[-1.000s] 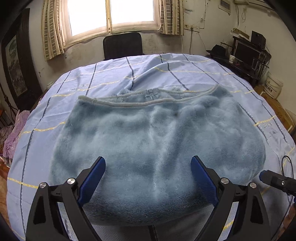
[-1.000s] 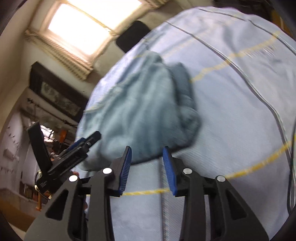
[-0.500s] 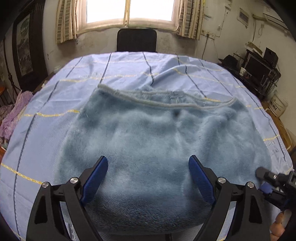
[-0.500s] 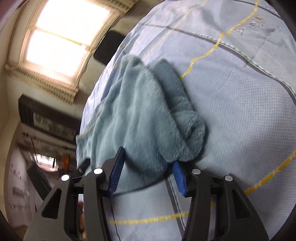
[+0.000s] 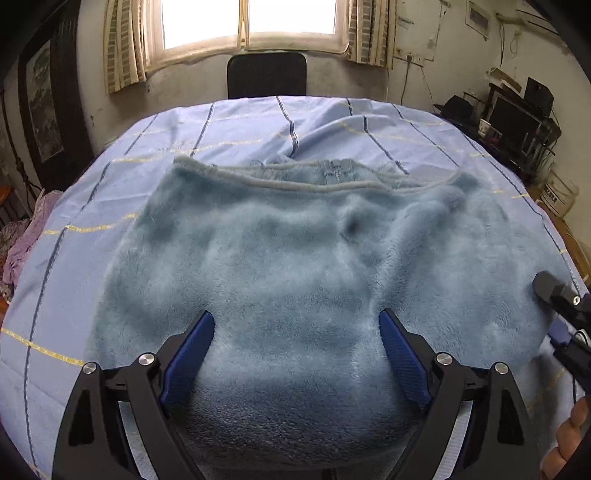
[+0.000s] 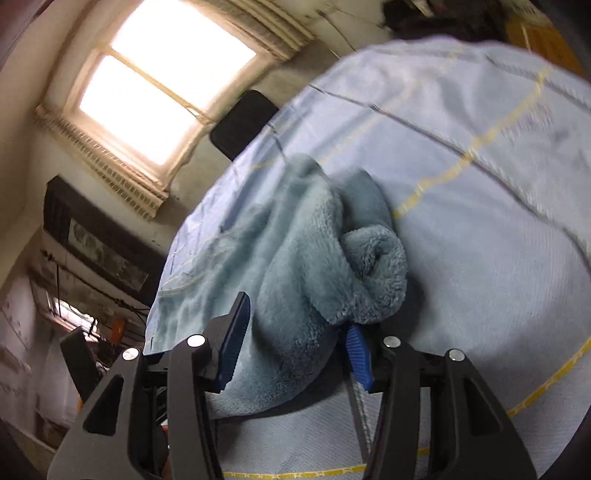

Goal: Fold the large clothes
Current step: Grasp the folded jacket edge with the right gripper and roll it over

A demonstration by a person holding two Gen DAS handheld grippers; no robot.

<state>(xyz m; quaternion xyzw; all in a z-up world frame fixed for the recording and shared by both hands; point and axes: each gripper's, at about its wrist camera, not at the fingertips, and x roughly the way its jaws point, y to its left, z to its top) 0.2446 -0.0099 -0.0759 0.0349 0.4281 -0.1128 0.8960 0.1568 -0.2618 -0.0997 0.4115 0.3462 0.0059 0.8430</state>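
Observation:
A fluffy grey-blue garment (image 5: 295, 266) lies spread on the blue striped bedsheet (image 5: 221, 129), its trimmed hem at the far side. My left gripper (image 5: 295, 354) stands open over the garment's near edge, fingers wide apart, the fleece between them. In the right wrist view the same garment (image 6: 295, 258) shows its bunched right end with a rolled fold. My right gripper (image 6: 295, 336) is open, its fingers on either side of that thick edge. The right gripper (image 5: 565, 321) also shows at the right edge of the left wrist view.
A black chair (image 5: 266, 75) stands behind the bed under a window (image 5: 251, 22). Shelves with electronics (image 5: 517, 118) fill the right wall. Purple cloth (image 5: 22, 240) lies off the left side. A dark framed picture (image 5: 44, 110) hangs on the left wall.
My right gripper has moved forward onto the garment's right end, so the fleece now sits between its fingers. The left gripper has shifted slightly forward over the near edge.

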